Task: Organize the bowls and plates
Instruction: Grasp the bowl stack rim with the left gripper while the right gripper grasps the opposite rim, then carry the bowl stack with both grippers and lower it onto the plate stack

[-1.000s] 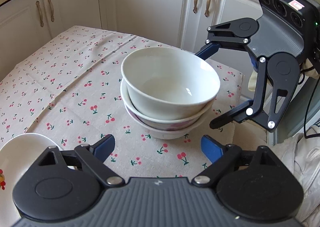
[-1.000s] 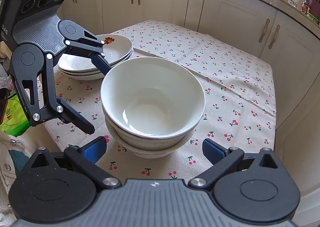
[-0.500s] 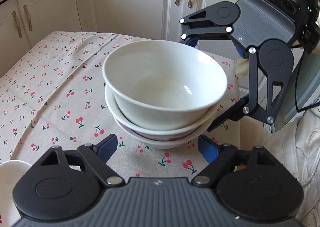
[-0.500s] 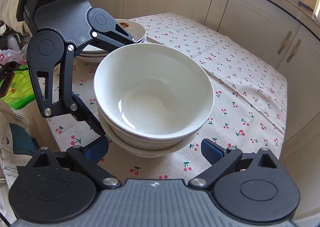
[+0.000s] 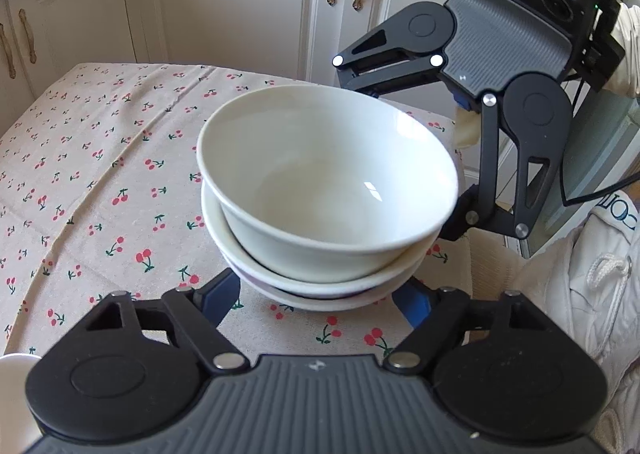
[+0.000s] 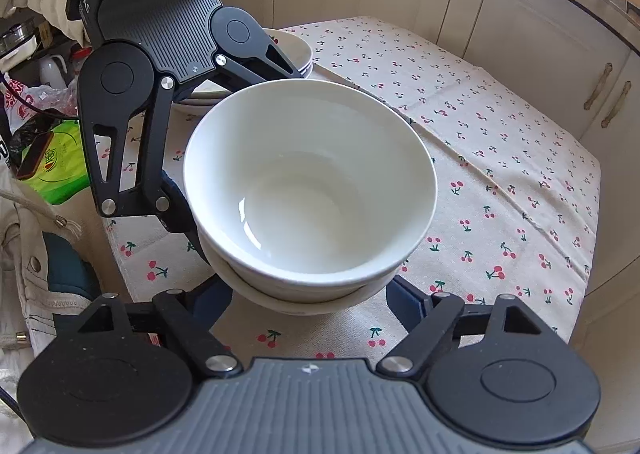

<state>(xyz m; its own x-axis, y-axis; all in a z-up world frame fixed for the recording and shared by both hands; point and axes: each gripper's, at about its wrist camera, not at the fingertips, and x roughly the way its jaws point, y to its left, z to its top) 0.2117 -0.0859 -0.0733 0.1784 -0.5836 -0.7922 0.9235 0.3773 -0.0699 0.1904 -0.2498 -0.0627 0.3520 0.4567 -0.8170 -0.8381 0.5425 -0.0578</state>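
Three white bowls stand nested in a stack on the cherry-print tablecloth. My left gripper straddles the lowest bowl from the near side; its jaws are closing and the blue pads meet the bowl under its flare. My right gripper clasps the same stack from the opposite side, jaws also closing, with its blue pads against the lowest bowl. Each gripper's fingers show beside the stack in the other's view. A stack of white plates sits behind the left gripper.
The bowls stand near the table's corner by the person's light jacket. White cabinet doors ring the table. A plate rim shows at the lower left. A green packet and bags lie off the table's edge.
Both grippers have come in close to the bowl stack, and their jaws have narrowed from wide apart to hugging the lowest bowl. The bowls have stayed in place.
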